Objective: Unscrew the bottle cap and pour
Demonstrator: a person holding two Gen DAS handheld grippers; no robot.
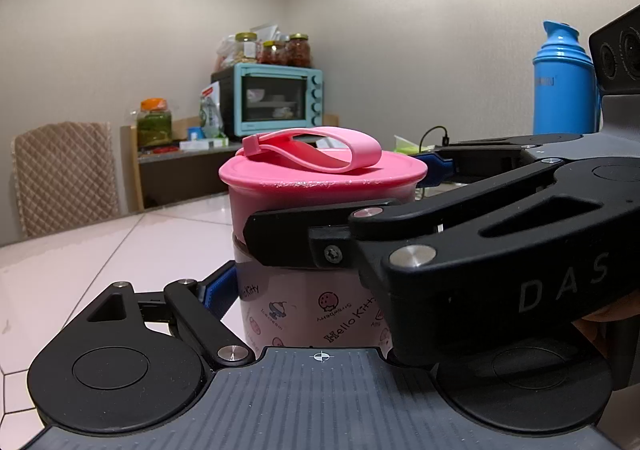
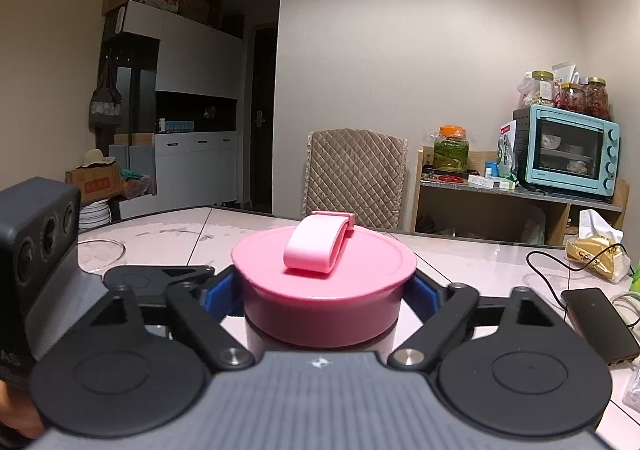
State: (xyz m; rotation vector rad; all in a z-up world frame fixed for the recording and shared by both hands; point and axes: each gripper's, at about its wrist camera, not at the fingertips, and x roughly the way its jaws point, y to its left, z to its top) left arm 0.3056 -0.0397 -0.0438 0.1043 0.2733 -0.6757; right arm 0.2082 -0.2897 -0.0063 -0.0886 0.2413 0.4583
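Observation:
A pink Hello Kitty bottle (image 1: 312, 314) stands upright on the table, topped by a wide pink screw cap (image 1: 320, 170) with a loop strap. My left gripper (image 1: 316, 290) is shut on the bottle's body, low down. My right gripper (image 2: 324, 290) is shut on the cap (image 2: 324, 290), its blue pads (image 2: 424, 290) pressing both sides of the cap's rim. In the left wrist view the right gripper's black fingers (image 1: 288, 238) cross in front of the bottle, just under the cap. The bottle's lower body is hidden in the right wrist view.
The table (image 2: 460, 262) is pale pink and glossy. A phone (image 2: 600, 322) with a cable and a yellow bag (image 2: 596, 250) lie at the right. A glass dish (image 2: 100, 254) sits at the left. A blue thermos (image 1: 560, 82) stands behind. A chair (image 2: 356, 178) and a shelf with a teal oven (image 2: 572, 150) stand beyond.

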